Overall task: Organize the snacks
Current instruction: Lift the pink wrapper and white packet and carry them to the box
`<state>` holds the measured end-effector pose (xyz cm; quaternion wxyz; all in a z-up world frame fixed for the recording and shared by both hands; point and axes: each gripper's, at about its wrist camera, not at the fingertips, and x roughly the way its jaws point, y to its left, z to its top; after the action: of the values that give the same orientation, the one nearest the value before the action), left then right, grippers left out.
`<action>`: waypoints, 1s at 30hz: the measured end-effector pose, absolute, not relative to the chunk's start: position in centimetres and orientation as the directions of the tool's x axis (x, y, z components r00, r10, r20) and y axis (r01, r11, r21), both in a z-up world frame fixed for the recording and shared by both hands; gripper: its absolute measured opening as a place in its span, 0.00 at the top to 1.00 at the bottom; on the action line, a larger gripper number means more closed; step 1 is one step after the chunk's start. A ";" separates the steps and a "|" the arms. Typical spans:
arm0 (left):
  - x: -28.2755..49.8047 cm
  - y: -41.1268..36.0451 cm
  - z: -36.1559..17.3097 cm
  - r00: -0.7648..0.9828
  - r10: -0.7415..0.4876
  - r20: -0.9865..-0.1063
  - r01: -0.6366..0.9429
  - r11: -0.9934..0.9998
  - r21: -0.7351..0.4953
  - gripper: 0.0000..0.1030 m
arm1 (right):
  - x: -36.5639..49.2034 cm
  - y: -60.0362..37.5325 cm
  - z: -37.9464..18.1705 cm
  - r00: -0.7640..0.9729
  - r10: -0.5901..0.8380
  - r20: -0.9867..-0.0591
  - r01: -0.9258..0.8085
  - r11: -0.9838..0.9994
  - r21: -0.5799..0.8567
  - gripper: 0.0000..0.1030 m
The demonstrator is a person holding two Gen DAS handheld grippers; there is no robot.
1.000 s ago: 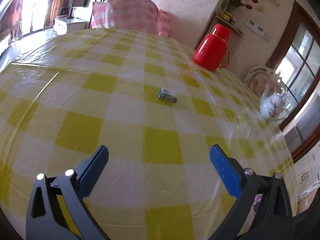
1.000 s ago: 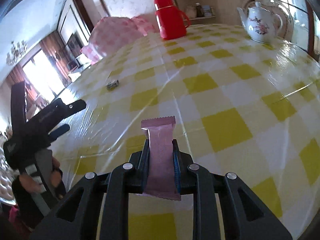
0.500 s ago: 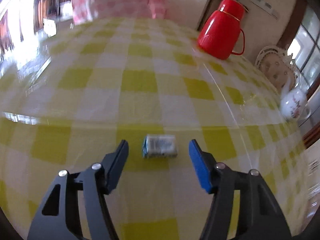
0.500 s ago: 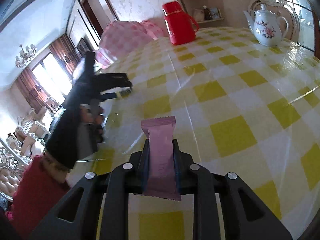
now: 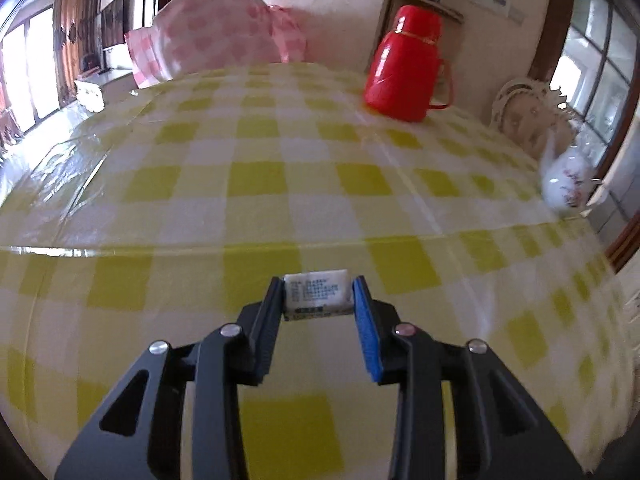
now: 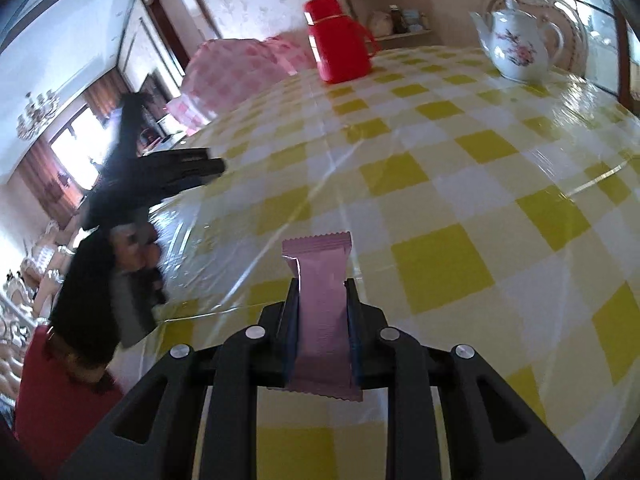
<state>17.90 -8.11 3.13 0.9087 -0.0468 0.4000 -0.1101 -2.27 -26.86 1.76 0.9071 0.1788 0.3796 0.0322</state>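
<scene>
My left gripper (image 5: 318, 294) is shut on a small white snack packet (image 5: 317, 295) with printed text, held between its fingertips over the yellow-checked tablecloth (image 5: 260, 184). My right gripper (image 6: 322, 296) is shut on a pink snack bar wrapper (image 6: 322, 312) that stands upright between its fingers above the tablecloth (image 6: 440, 184). The left gripper also shows in the right wrist view (image 6: 208, 166), raised above the table at the left; the packet in it is hidden there.
A red thermos jug (image 5: 408, 68) stands at the far side of the table. A white floral teapot (image 6: 518, 48) and a decorated plate (image 5: 520, 112) are at the far right. A pink checked food cover (image 5: 216, 36) sits at the back.
My left gripper came forward to the small packet, closed on it and lifted it. My right gripper keeps hold of the pink bar and has barely moved.
</scene>
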 end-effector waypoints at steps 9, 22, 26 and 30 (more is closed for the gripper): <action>8.0 -12.5 3.6 0.663 -0.274 -0.697 0.294 0.951 -0.094 0.65 | -2.3 -27.5 1.4 0.724 0.193 -0.662 0.088 0.926 0.366 0.79; 0.3 -9.0 3.0 0.668 -0.314 -0.675 0.274 0.947 -0.170 0.65 | -5.7 -26.7 1.9 0.760 0.163 -0.629 0.127 0.912 0.390 0.79; -1.0 -7.3 3.2 0.678 -0.324 -0.660 0.253 0.946 -0.205 0.65 | -7.1 -25.5 2.0 0.765 0.175 -0.620 0.111 0.912 0.395 0.79; -2.7 -6.0 3.3 0.687 -0.322 -0.651 0.230 0.947 -0.226 0.65 | -8.3 -24.1 1.8 0.755 0.217 -0.619 0.079 0.906 0.415 0.79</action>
<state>-2.72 -6.00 3.34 0.9163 -0.0633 0.3657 -0.1507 -8.32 -24.14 1.78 0.9121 0.2133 0.3480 0.0378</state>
